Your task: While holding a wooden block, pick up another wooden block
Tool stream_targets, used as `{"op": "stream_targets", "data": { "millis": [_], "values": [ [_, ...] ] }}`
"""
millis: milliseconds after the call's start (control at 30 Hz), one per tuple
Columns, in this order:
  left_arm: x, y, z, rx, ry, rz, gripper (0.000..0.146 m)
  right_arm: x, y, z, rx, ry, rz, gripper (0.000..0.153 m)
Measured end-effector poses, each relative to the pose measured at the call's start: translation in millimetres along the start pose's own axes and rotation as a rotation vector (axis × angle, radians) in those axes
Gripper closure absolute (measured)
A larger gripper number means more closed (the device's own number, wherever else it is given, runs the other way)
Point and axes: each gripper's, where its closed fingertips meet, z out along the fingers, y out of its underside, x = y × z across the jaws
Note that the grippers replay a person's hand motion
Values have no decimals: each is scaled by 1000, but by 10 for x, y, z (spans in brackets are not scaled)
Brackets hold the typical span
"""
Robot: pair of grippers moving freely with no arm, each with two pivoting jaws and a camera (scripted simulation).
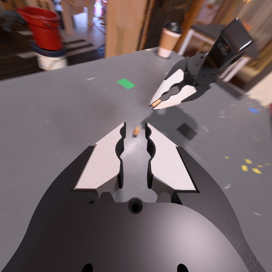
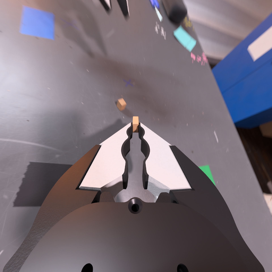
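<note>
- Now we are looking at two small wooden blocks, both light tan with plain faces. The held block (image 2: 135, 124) is sitting upright between the tips of the right gripper (image 2: 135, 125), and its top end is sticking out a little past the tips.
- We are seeing the second block (image 1: 136, 131) lying on the grey table (image 1: 58, 117), free, just beyond the tips of the left gripper (image 1: 135, 125) and in line with the gap between them. In the right wrist view the same block (image 2: 121, 104) is lying ahead of the held block and a little to the left, near it but apart.
- We are finding several things hard to make out: the far background is blurred in both views, the lower part of the held block is hidden between the pads, and at the top edge of the right wrist view some dark and white shapes are cut off.
- We are seeing the right gripper (image 1: 155, 104) in the left wrist view hanging above the table, tilted down and to the left, its fingers clamped on the held block (image 1: 156, 102), with its shadow under it.
- We are seeing the left gripper with its fingers spread apart and nothing between them, pointing forward and down at the table.
- We are also noticing a paper coffee cup (image 1: 169, 41) at the far table edge and a green patch (image 1: 126, 83) on the table.
</note>
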Motion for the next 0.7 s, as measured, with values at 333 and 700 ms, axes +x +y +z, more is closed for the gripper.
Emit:
{"op": "stream_targets", "data": {
  "millis": [333, 700],
  "values": [
    [680, -11, 525, -25, 400, -263, 127, -323, -513, -206, 267, 16, -241, 146],
    [563, -35, 510, -48, 388, -244, 146, -143, -520, -331, 290, 123, -245, 146]
  ]
}}
